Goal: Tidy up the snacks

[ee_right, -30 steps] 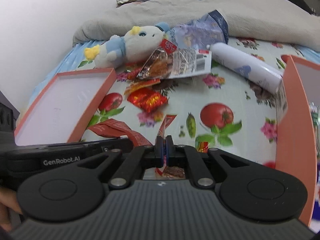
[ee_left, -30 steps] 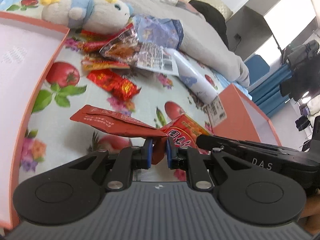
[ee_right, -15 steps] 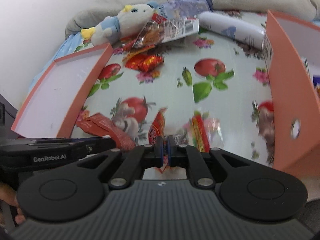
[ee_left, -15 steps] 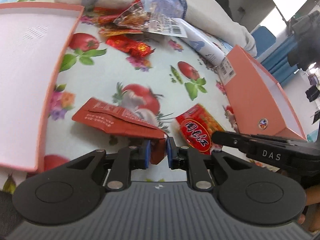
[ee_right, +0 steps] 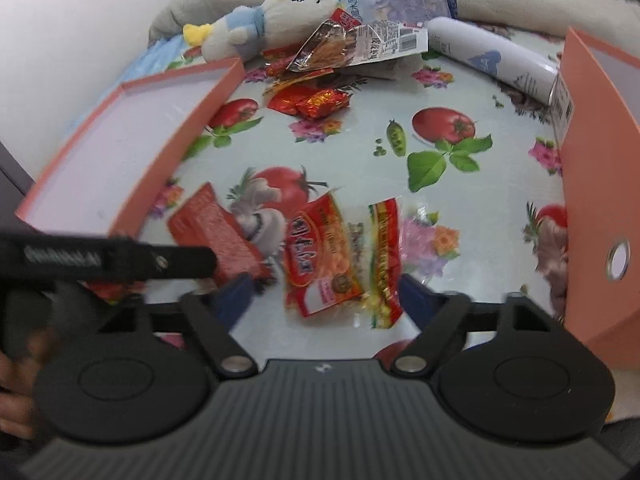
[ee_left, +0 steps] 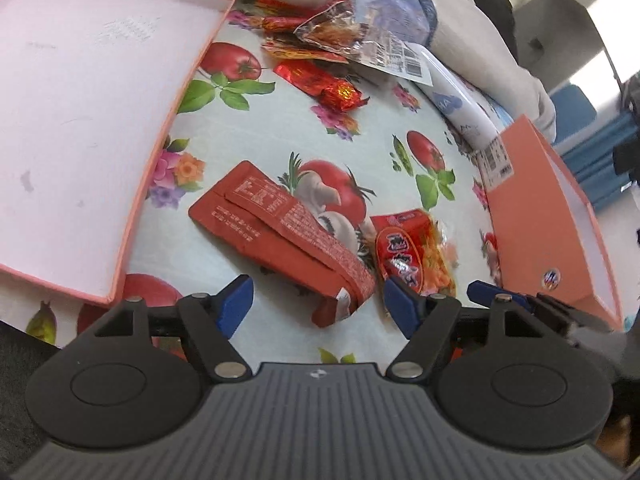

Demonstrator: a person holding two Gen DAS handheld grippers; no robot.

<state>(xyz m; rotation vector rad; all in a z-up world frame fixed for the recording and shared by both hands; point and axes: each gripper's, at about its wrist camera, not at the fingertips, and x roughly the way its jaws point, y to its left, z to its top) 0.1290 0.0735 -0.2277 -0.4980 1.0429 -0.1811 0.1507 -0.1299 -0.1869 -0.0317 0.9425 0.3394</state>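
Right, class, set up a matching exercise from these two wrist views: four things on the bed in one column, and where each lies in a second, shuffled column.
Things:
1. flat red packet
2. plush toy
3. white spray can
4. orange box lid

Places:
A. far end, leaning against the orange box
B. left edge of the floral sheet, open side up
C. just ahead of the left gripper
D. far end, behind the snack pile

Pairs: 1-C, 2-D, 3-A, 4-B
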